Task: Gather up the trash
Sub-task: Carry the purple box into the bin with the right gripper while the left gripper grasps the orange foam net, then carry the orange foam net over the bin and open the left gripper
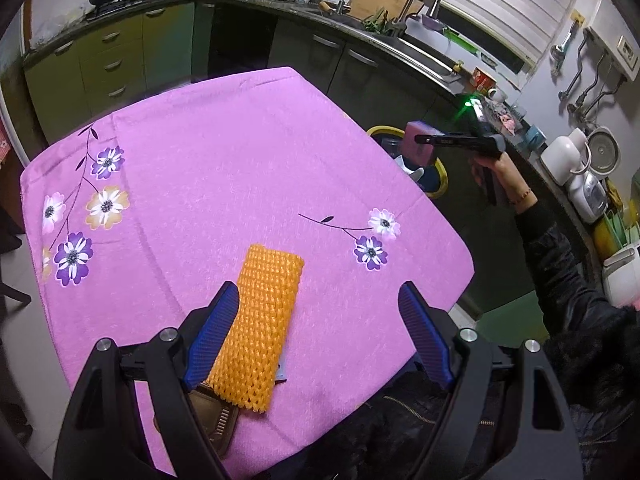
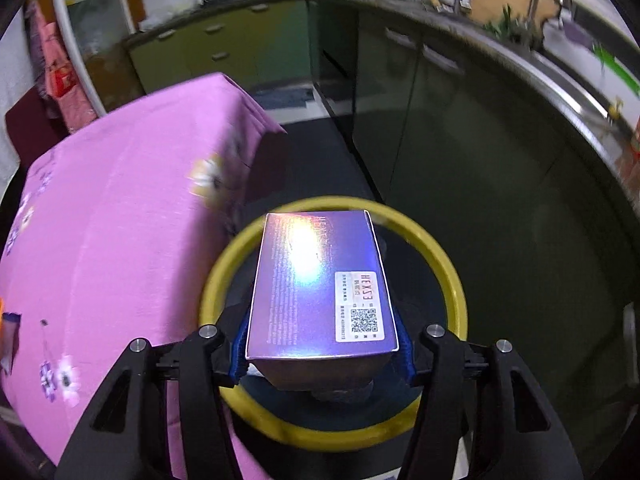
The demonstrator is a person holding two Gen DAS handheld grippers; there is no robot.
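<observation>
An orange foam net sleeve (image 1: pixel 258 330) lies on the pink flowered tablecloth (image 1: pixel 224 168) near the front edge. My left gripper (image 1: pixel 320 296) is open just above it, its left finger (image 1: pixel 218 328) beside the sleeve. My right gripper (image 2: pixel 320 356) is shut on a shiny purple box (image 2: pixel 320 284) and holds it over the yellow-rimmed trash bin (image 2: pixel 440 264) beside the table. In the left wrist view the right gripper (image 1: pixel 420 140) with the box (image 1: pixel 420 146) shows above the bin (image 1: pixel 440 178) past the table's right edge.
A brown item (image 1: pixel 212 412) and a small card edge (image 1: pixel 282 374) peek from under the sleeve. Green kitchen cabinets (image 1: pixel 120 52), a sink with faucet (image 1: pixel 424 4) and counter appliances (image 1: pixel 576 168) ring the table. Dark cabinet doors (image 2: pixel 460 128) stand close behind the bin.
</observation>
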